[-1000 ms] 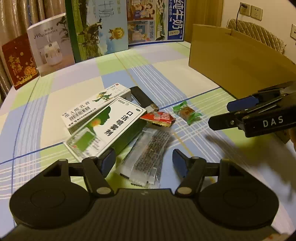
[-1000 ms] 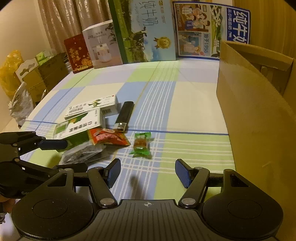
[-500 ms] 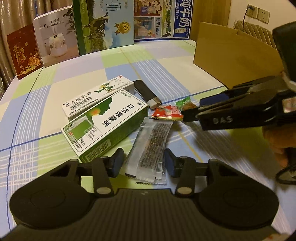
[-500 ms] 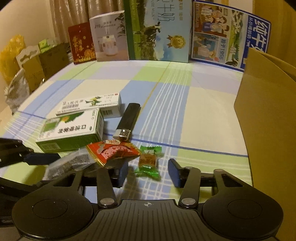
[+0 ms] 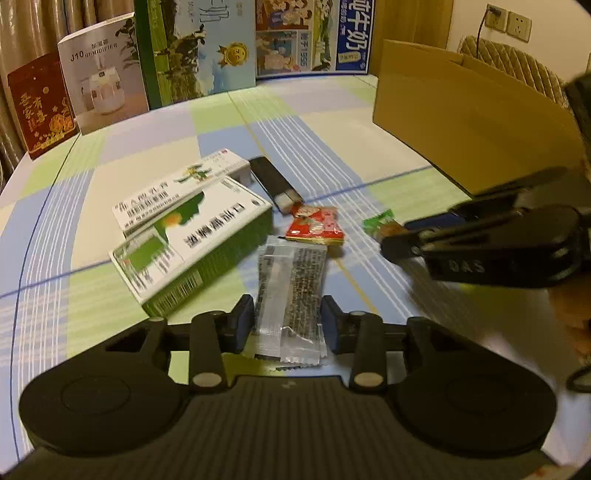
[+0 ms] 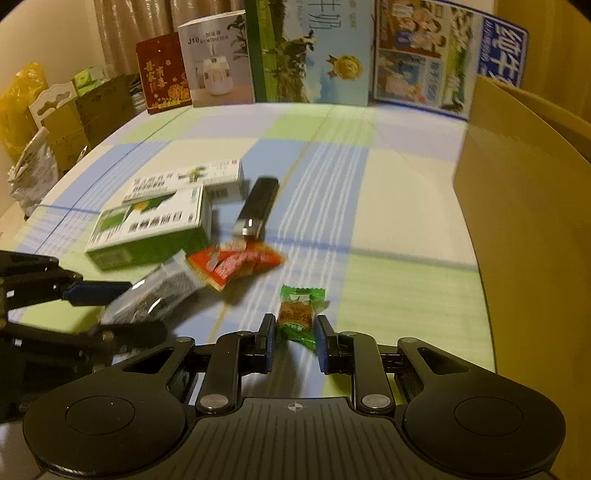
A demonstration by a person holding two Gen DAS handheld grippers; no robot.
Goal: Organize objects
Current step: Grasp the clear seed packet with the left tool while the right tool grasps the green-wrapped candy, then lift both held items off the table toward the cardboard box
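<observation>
left claw [image 5: 287, 325]: closing round clear crinkly seaweed-snack packet [image 5: 291, 291] between pads | right claw [image 6: 293, 341]: clamped on small green-wrapped candy [image 6: 300, 320] | risk: slippery film slides out on lifting off checked worktop [image 6: 406, 295]

The white box [image 5: 105, 79] at the back of the table says "J10" w/ "HUMIDIFIER" next to it, plus small Chinese words on top. The blue side of the milk carton [image 5: 352, 35] has big white letters "纯牛奶". Its picture side shows "1956", seen mirrored. The red box [image 5: 38, 107] has gold Chinese words, too small to read well. The right gripper [image 5: 391, 240] has "DAS" on its side, blurry. The green-white medicine box [image 5: 192, 243] and the long white box [image 5: 177, 192] have Chinese print & a barcode, but it's too blurry to read. The green candy [image 6: 297, 317] has a label, can't read it.
</observation>
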